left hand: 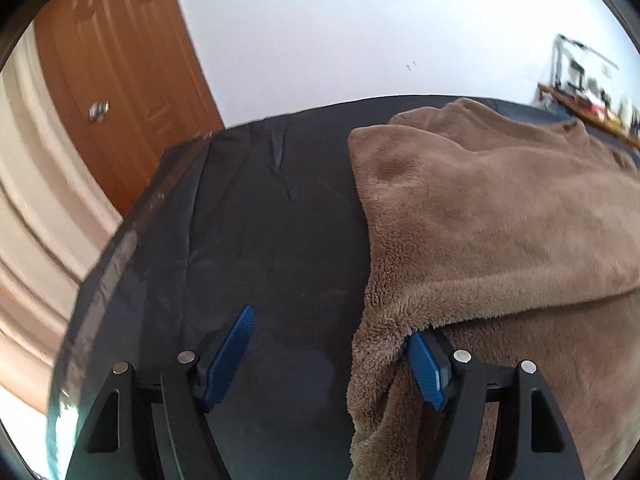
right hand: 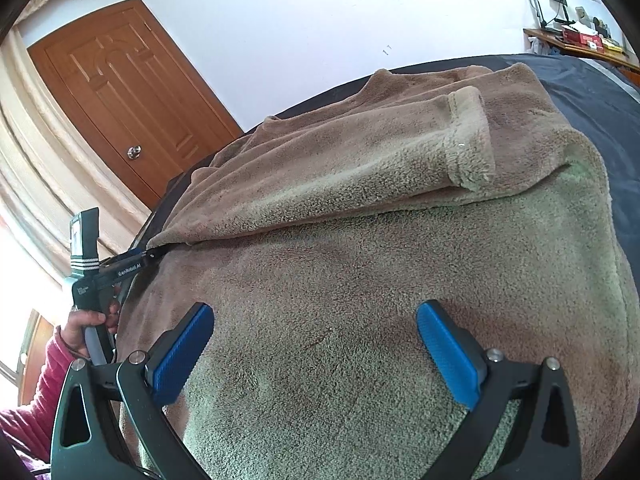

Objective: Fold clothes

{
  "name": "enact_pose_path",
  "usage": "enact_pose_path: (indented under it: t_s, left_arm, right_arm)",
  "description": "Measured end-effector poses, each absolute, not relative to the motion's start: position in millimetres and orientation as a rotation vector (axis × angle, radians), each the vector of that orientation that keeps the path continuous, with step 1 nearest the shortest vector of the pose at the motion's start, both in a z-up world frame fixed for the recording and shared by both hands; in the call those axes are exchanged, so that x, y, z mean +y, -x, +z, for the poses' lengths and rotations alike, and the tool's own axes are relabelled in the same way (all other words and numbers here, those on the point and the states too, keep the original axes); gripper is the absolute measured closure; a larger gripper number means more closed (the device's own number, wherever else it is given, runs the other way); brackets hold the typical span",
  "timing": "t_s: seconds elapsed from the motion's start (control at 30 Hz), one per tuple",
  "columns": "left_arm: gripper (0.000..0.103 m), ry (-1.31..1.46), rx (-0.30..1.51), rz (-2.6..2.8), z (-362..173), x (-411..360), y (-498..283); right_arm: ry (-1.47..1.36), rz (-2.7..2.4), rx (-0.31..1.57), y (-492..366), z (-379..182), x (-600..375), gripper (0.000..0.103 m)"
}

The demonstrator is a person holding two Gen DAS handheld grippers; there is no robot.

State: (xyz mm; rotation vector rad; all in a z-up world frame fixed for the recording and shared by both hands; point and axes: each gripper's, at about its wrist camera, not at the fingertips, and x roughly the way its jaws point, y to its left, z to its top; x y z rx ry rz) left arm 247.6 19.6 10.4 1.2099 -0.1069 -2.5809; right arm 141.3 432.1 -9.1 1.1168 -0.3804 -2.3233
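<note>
We are working a brown fleece garment [right hand: 360, 280] lying spread on the dark sheet [left hand: 260, 220], one sleeve [right hand: 400, 152] folded across it. Our left gripper [left hand: 332, 344] is standing wide, its right finger tucked under the fleece's left edge, nothing pinched. Our right gripper [right hand: 316, 340] is hovering spread over the near cloth, grasping nothing. A wooden door [right hand: 132, 100] is showing far left.

left wrist: low, close, bed edge | right wrist: close above | shared: brown fleece garment [left hand: 500, 220]

Fleece garment [right hand: 360, 280] spread on bed [left hand: 260, 220]; door [right hand: 132, 112] behind, shelf [right hand: 580, 40] far right.
</note>
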Motion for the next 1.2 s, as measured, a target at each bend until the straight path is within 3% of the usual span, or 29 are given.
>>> enact_pose_path:
  t_s: [0.37, 0.57, 0.97, 1.07, 1.2]
  left_arm:
    - [0.027, -1.291, 0.127, -2.715, 52, -4, -285]
    - [0.027, -1.265, 0.216, -2.753, 76, -4, -261]
    - [0.027, -1.419, 0.186, -2.579, 25, 36, -154]
    - [0.016, -1.400, 0.315, -2.563, 14, 20, -156]
    - [0.010, -1.346, 0.317, -2.564, 12, 11, -162]
  right_arm:
    - [-1.113, -2.318, -0.390, -142, -9, 435, 0.001]
    - [-1.113, -2.319, -0.386, -142, -8, 435, 0.001]
    - [-1.113, -2.315, -0.386, -142, -8, 436, 0.001]
    - [-1.116, -2.317, -0.379, -142, -8, 434, 0.001]
    - [-1.124, -2.326, -0.354, -141, -8, 430, 0.001]
